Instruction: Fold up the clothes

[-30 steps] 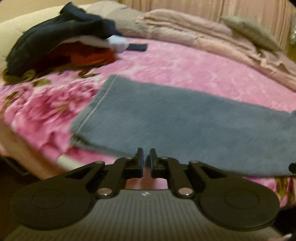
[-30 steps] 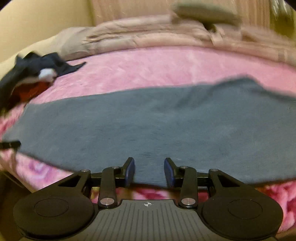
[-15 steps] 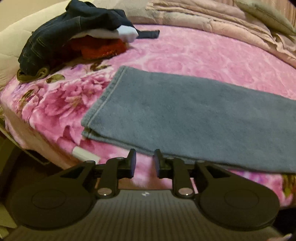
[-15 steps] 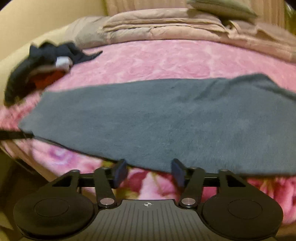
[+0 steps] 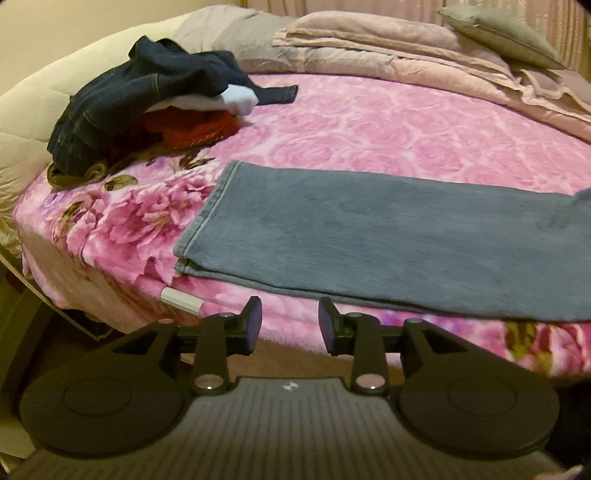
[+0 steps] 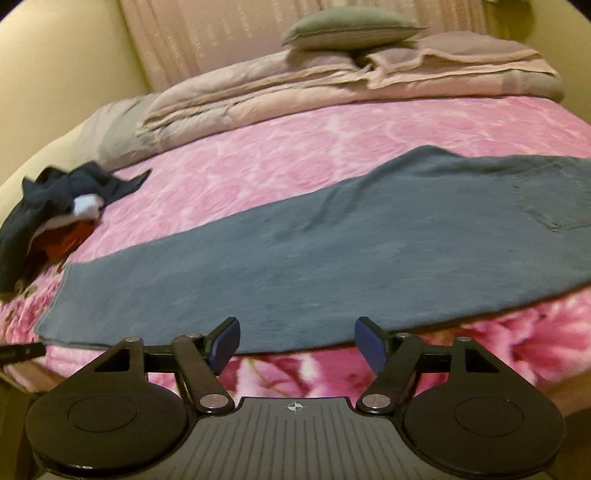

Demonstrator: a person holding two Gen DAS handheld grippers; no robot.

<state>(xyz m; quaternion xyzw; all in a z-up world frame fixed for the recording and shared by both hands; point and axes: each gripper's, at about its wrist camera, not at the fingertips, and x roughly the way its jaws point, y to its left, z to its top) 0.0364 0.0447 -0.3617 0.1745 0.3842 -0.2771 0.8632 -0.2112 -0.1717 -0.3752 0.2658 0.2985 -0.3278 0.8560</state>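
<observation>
Grey-blue jeans lie flat, folded lengthwise, along the near edge of a pink flowered bed. Their hem end is at the left and a back pocket shows at the right. My left gripper is open and holds nothing, just off the bed's edge in front of the leg near the hem. Further right, my right gripper stands wide open and empty before the jeans near their middle. The left gripper's tip shows at the left edge of the right wrist view.
A pile of clothes lies at the bed's far left: dark denim, white and red pieces. Folded beige bedding and a grey-green pillow lie along the back. A small white tag sticks out at the mattress edge.
Both grippers opened, the left from nearly shut to open and the right wider still. Both drew back off the jeans' near edge, which now lies flat on the bed.
</observation>
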